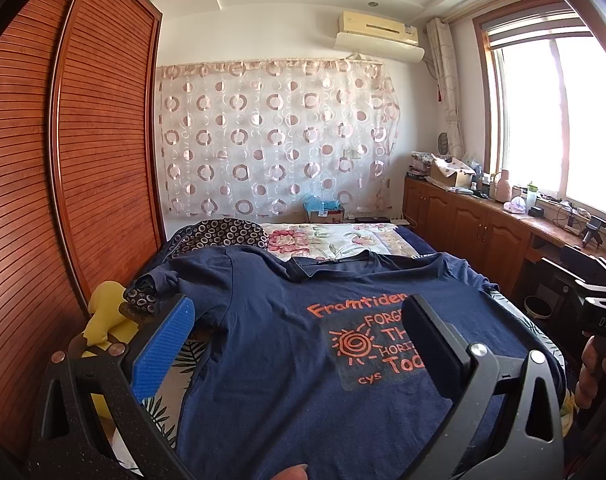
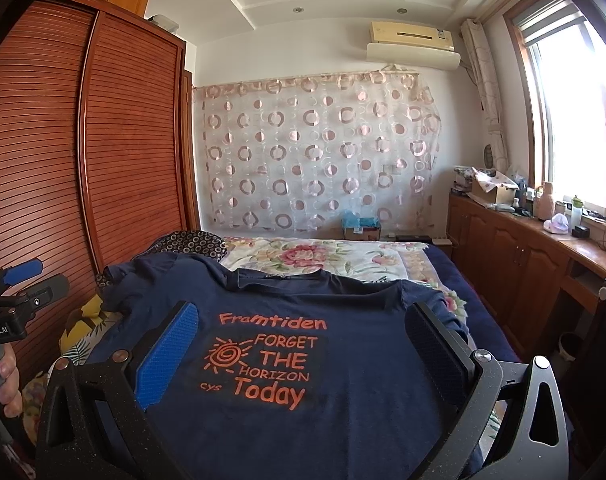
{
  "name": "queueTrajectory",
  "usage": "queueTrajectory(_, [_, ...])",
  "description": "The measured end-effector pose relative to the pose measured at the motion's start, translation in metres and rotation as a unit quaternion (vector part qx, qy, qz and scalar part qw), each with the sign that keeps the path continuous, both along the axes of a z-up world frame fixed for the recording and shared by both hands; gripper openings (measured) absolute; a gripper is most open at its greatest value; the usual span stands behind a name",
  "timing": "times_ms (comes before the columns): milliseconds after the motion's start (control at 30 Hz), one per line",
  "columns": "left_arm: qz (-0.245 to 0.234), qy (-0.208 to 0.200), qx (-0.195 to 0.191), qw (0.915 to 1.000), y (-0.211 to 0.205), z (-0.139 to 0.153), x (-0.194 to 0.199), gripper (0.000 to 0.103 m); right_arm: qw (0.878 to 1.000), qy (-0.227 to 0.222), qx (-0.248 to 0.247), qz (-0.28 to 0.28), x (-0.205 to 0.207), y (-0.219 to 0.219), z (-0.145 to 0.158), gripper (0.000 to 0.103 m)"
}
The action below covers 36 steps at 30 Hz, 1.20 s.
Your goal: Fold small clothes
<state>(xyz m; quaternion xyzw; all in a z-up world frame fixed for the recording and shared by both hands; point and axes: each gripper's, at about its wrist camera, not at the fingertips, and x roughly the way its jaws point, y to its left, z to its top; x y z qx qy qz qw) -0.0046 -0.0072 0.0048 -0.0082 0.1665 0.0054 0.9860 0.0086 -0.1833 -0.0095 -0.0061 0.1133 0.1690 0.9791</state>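
Observation:
A navy T-shirt [image 1: 271, 380] [image 2: 343, 432] with orange print lies spread face up on the bed, collar at the far end. Its left sleeve [image 1: 163, 280] is bunched near the bed's left edge. My left gripper [image 1: 299, 320] hovers open over the shirt's left half, blue pad [image 1: 163, 344] near the left side seam, nothing between the fingers. My right gripper [image 2: 303, 320] is open too, over the printed chest, its fingers either side of the print and empty. A hand [image 2: 5, 376] holds the left gripper's handle at the left edge of the right wrist view.
A tall slatted wooden wardrobe [image 1: 83, 160] runs close along the bed's left side. A floral quilt [image 1: 343, 236] and a dark ringed pillow [image 1: 223, 234] lie beyond the shirt. A yellow cloth [image 1: 103, 312] sits at the left edge. Cluttered wooden cabinets [image 1: 483, 228] line the right under the window.

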Motion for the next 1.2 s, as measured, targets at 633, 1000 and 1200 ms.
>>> queueTrajectory(633, [0.013,0.058,-0.012,0.9982,0.027,-0.037,0.025,0.103,0.998,0.043,-0.020,0.029,0.032,0.012,-0.017,0.103])
queueTrajectory(1000, [0.010,0.094,-0.015,0.9954,0.060,-0.061,0.048,0.103,0.994,0.084,-0.039,0.054,0.070,0.022,-0.023,0.103])
queueTrajectory(1200, [0.006,0.104,-0.036,0.9940,0.088,-0.064,0.061,0.103,0.989,0.116,-0.059,0.069,0.089,0.034,-0.035,0.103])
